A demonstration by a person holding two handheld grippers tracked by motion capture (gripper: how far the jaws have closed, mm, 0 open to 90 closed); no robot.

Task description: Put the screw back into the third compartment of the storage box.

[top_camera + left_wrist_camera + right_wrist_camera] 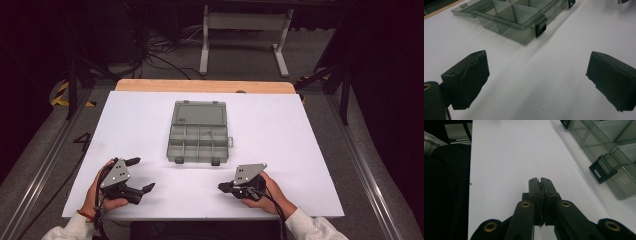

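The left tool (134, 175) rests near the desk's front left corner with its jaws spread wide and nothing between them; in the left gripper view the two black pads (467, 78) stand far apart over bare white surface. The right tool (223, 187) sits toward the front edge, right of the middle, with its jaws pressed together and nothing caught in them (the right gripper view shows the pads (540, 188) meeting flat, tip to tip).

The thing nearest both is a smoky transparent compartment box (199, 132), lying in the middle of the desk (280, 150), about midway between the front and back edges. Its lid (198, 112) is folded back flat toward the far edge, so the box is already open. The two dark latches (215, 161) hang loose along the box's near wall, facing the person. The compartments look empty, or nearly so; a small dark mark in one of the back-row cells is too faint to identify.

By my reading the work is either just finished or not begun: neither tool touches the box, both being well apart from it on the near side. If the box is to be closed, everything remains, namely swinging the lid forward over the tray and snapping both latches. If opening was the aim, it looks complete.
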